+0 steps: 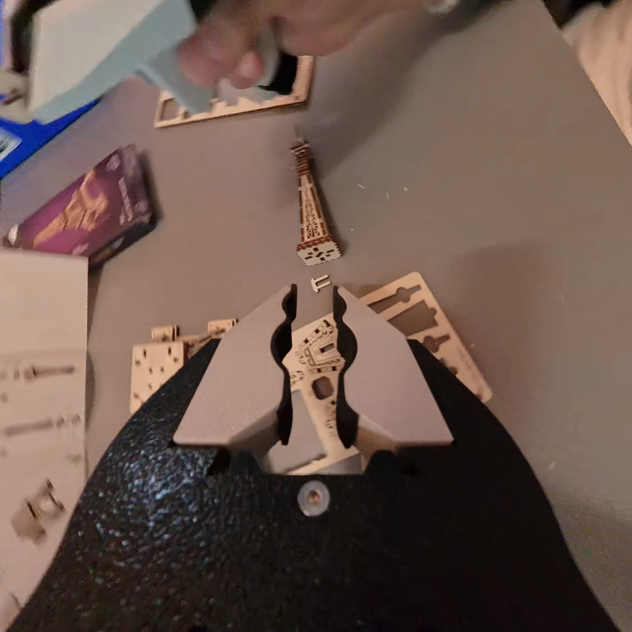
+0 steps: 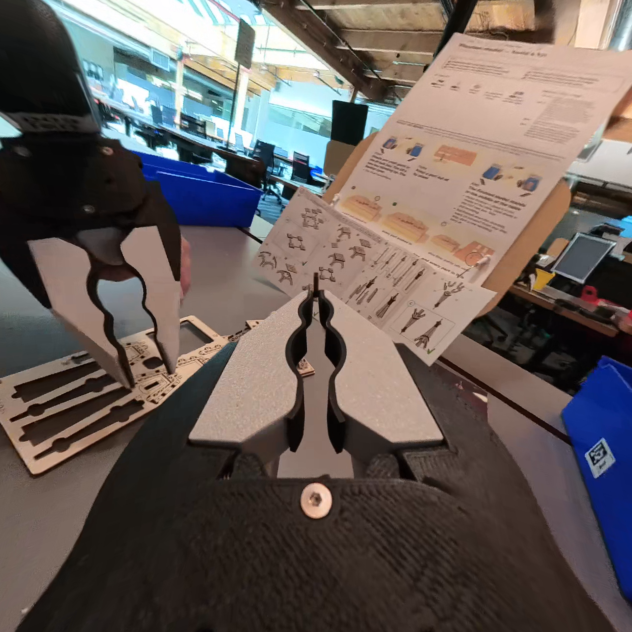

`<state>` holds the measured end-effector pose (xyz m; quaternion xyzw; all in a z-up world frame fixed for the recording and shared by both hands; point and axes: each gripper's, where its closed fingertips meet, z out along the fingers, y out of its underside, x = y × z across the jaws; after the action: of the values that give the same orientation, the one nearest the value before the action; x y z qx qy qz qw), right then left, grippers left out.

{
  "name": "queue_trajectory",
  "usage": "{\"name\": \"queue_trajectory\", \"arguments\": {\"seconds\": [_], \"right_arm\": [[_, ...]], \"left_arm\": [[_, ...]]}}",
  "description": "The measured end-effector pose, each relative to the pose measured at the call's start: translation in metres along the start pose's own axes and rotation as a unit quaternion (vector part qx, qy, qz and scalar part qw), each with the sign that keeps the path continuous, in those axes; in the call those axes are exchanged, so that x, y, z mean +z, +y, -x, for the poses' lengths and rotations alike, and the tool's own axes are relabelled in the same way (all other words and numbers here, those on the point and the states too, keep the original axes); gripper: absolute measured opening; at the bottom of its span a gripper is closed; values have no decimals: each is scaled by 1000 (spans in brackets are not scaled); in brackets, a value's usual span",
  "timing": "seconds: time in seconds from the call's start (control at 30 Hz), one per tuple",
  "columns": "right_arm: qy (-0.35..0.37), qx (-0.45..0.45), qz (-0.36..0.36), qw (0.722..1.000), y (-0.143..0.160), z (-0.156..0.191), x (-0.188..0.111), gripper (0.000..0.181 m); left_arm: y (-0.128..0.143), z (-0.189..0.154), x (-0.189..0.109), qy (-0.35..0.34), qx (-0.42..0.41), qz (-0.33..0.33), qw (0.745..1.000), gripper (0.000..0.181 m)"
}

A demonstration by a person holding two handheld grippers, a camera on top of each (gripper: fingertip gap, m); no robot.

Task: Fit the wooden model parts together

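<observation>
While apart: left gripper (image 1: 315,290), tips on the wooden parts sheet (image 2: 82,403)
Right gripper (image 2: 315,295): clamped on a thin dark piece (image 2: 315,282)
Tower model (image 1: 312,212): lying mid-table

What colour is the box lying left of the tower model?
Purple with orange-gold artwork; the box shows best in the left wrist view, left of the tower model.

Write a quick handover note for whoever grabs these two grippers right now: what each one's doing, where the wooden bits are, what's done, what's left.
Left gripper: open, tips down on the wooden sheet, holding nothing.
Right gripper: shut on a thin dark piece, raised in front of the instruction sheets.
Tower spire: assembled, lying on the table, a small loose part near its base.
Leg pieces sit left of the sheet.
Left: free the remaining parts, join them to the spire.
</observation>
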<state>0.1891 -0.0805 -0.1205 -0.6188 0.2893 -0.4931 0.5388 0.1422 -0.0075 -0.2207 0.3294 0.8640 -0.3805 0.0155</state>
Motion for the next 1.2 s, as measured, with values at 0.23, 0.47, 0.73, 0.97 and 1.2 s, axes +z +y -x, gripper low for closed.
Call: {"name": "queue_trajectory", "arguments": {"seconds": [0.23, 0.47, 0.73, 0.97, 1.2], "right_arm": [[69, 58, -9, 996, 17, -52, -24, 1], [80, 67, -3, 994, 27, -64, -31, 1], [83, 84, -5, 993, 31, -68, -33, 1], [80, 87, -4, 993, 31, -66, -33, 0], [81, 83, -5, 993, 30, -64, -34, 0]], "left_arm": [[15, 8, 25, 139, 215, 107, 961, 15], [17, 1, 28, 201, 321, 155, 912, 23], [19, -7, 40, 250, 374, 162, 879, 16], [22, -9, 39, 298, 339, 177, 875, 5], [22, -10, 38, 294, 213, 174, 915, 5]]}}
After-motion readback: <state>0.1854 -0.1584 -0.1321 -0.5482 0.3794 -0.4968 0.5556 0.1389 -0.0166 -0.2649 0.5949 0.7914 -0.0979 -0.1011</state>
